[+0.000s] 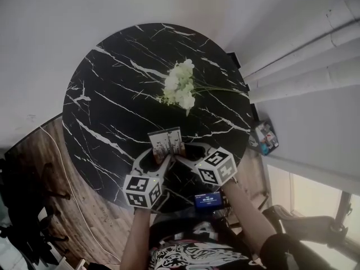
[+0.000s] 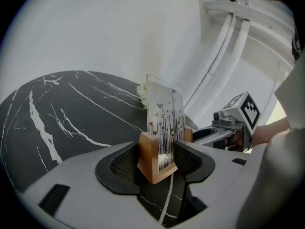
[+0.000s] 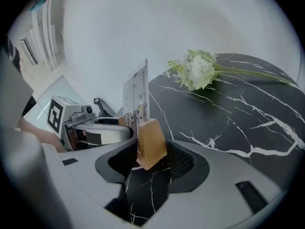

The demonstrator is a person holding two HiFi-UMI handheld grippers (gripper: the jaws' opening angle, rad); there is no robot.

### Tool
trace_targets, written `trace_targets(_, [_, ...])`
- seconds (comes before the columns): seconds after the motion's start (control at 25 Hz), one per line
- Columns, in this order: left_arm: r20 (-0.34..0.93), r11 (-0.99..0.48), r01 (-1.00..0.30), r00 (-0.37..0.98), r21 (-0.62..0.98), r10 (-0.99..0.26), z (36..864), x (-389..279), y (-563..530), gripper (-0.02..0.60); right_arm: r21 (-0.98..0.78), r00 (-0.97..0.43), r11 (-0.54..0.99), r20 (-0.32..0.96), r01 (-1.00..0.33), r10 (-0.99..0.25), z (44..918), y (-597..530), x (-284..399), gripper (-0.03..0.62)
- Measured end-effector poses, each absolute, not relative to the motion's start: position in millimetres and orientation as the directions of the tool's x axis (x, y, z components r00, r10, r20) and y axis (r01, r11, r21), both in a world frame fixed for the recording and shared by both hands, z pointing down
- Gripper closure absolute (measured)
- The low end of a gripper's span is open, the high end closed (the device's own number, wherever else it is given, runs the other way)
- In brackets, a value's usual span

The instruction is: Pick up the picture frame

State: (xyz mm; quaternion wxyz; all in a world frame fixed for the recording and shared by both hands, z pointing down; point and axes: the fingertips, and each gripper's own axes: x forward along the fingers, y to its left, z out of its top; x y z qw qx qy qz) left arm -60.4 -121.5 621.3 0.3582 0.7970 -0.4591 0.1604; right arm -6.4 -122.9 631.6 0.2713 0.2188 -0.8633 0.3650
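The picture frame [image 1: 166, 142] is a clear panel printed with butterflies and stems, held upright in two wooden end blocks, over the near part of the round black marble table [image 1: 112, 111]. My left gripper [image 1: 159, 158] is shut on one wooden block [image 2: 153, 162], the panel [image 2: 164, 120] rising above its jaws. My right gripper [image 1: 181, 154] is shut on the other block [image 3: 151, 144] from the opposite end. Each gripper shows in the other's view: the right gripper [image 2: 234, 124] and the left gripper [image 3: 81, 124]. Whether the frame rests on the table I cannot tell.
A bunch of white flowers [image 1: 181, 86] with long green stems lies on the table beyond the frame, also the flowers [image 3: 199, 69] in the right gripper view. White wall and pipes [image 1: 304, 61] stand at the right. Wooden floor [image 1: 73, 218] lies below the table's near-left edge.
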Motion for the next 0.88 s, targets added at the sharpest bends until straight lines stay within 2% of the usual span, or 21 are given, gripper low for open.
trace_targets(0.88, [0.53,-0.349,-0.83,0.55,0.436,-0.646,562,-43,-97,0.344,-0.481,-0.756,0.609,0.556,-0.631,-0.345,568,-97,15,0.411])
